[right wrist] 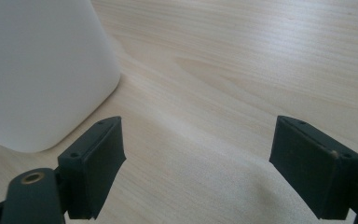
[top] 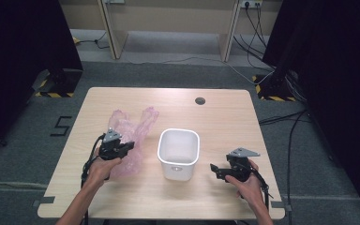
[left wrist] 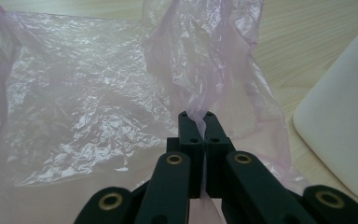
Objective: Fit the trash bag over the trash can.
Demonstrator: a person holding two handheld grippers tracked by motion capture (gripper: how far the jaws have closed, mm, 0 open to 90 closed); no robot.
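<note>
Lab recording bay: black curtains point(top: 23, 42), hazard-taped stands point(top: 56, 86), floor cables point(top: 281, 117), lone table point(top: 225, 117).

Pink plastic bag point(left wrist: 98, 93) is running off the left, top and bottom edges of the left gripper view, so its full outline is not showing there. In the high view the left gripper point(top: 130, 146) and the hand are covering the bag's near part; bag mouth or handles cannot be told. White bin point(left wrist: 345, 135) is getting cut by the right edge in the left gripper view, and by the left and top edges in the right gripper view. Bin's inside bottom is too washed out in the high view to read. Right gripper point(right wrist: 196, 158) is showing its jaws clipped at the bottom edge.
</note>
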